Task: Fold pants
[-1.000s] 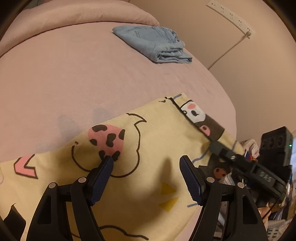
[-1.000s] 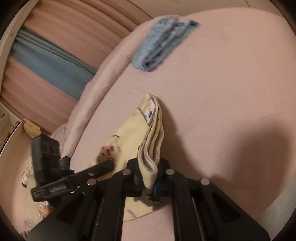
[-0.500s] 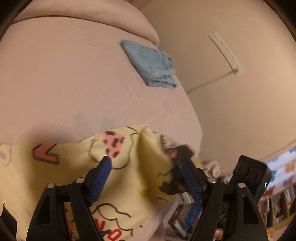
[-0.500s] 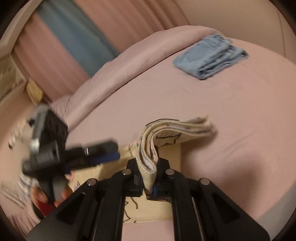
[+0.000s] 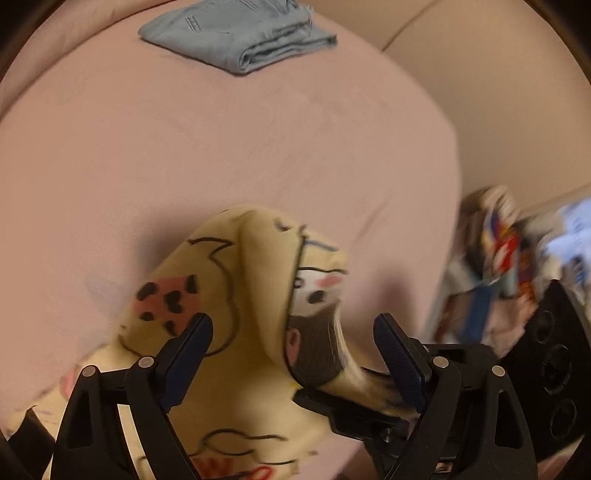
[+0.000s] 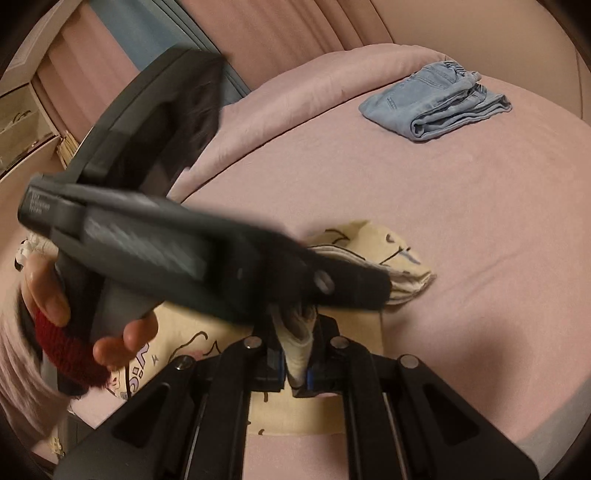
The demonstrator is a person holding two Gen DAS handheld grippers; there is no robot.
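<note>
Our right gripper (image 6: 295, 369) clamps the yellow pants (image 5: 236, 295) — our left gripper (image 5: 291, 354) hangs open, cloth between its jaws — jeans (image 5: 240, 33) lie far ahead.

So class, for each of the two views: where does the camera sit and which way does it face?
Left wrist: on the open left gripper, facing across the bed over the yellow pants.
Right wrist: on the right gripper, shut on those pants; the left hand shows.
Both show the folded jeans.
</note>
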